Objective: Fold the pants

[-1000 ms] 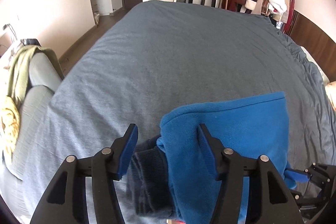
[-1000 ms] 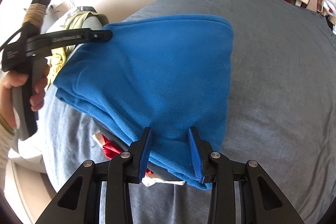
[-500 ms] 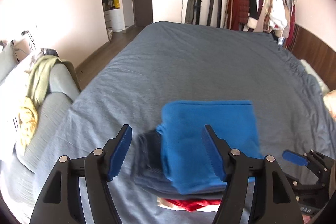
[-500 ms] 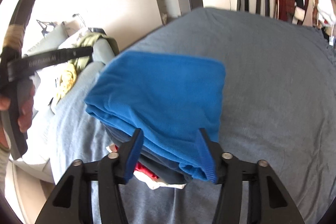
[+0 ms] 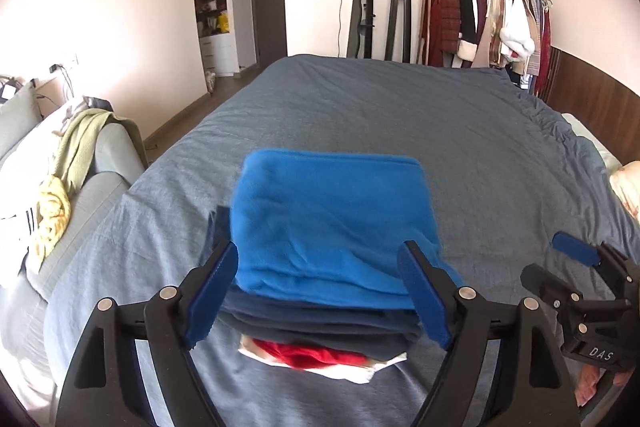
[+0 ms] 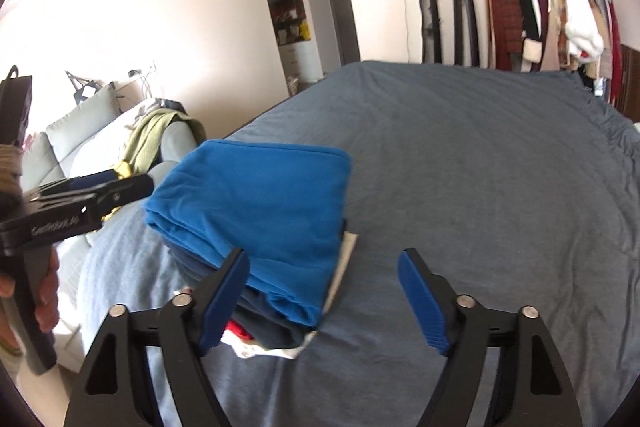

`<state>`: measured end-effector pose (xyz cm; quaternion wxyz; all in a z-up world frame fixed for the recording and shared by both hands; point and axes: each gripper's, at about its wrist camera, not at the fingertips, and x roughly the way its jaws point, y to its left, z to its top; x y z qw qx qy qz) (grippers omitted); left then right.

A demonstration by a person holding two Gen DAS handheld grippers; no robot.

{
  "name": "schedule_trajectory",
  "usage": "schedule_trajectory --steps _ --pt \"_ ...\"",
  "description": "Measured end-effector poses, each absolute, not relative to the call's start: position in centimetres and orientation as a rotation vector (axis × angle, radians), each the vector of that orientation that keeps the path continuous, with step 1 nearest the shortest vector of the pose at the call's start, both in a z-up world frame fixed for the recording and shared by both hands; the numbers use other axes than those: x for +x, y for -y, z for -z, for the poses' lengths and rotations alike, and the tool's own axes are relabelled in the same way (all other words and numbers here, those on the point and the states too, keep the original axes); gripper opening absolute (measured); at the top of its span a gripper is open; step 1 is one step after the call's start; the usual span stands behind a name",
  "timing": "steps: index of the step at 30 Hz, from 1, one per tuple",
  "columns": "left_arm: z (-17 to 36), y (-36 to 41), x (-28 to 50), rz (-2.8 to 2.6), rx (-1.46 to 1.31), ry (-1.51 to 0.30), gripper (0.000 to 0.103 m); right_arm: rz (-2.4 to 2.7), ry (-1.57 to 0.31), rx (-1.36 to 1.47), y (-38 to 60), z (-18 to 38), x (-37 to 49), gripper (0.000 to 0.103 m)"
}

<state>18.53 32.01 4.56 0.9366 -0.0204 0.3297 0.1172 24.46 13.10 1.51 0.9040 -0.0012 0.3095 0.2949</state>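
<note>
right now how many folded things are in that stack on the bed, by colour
bright blue: 1, on top
dark navy: at least 1; its layers cannot be told apart
red: 1
white: 1, at the bottom
total: at least 4 folded things on the grey bed cover

I see a big bed (image 5: 400, 115) with a grey cover. A pile of folded clothes (image 5: 332, 227) lies on it.

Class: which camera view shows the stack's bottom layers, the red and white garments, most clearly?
The left wrist view: the red garment and white garment lie exposed under the blue pants. The right wrist view shows only slivers beside a gripper finger.
</note>
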Motion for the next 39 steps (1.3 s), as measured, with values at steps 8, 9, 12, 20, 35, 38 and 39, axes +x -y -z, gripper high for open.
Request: schedule_trajectory --steps 8,9,12,20,35,38,39 --pt "-0.7 -28.0 16.5 -0.277 0.004 -0.607 0.086 -0.62 -0.568 -0.015 -10.2 1.1 23.7 0.083" --pt "-0.4 -27.7 16.3 -0.278 -0.001 -0.598 0.087 -0.619 -0.563 -0.007 -9.9 1.4 23.6 0.086" --pt "0.6 -26.8 15.1 -0.278 -0.017 -0.572 0.089 -0.621 -0.54 0.012 -9.2 2.4 23.0 0.087" --pt "2.5 -23.7 10.3 -0.281 0.008 -0.549 0.09 -0.6 -0.493 -0.01 -7.2 3.9 19.7 0.087" --pt "-0.5 -17.7 2.2 -0.259 0.066 -0.515 0.103 -0.486 -0.495 0.021 -1.1 1.7 10.8 0.091" --pt "-0.9 -16.9 1.0 -0.236 0.06 -0.495 0.103 -0.471 -0.484 0.008 -0.2 1.3 9.3 0.091" --pt "-1.0 -16.8 0.8 -0.23 0.055 -0.491 0.103 -0.465 -0.483 0.004 0.0 1.2 9.0 0.091"
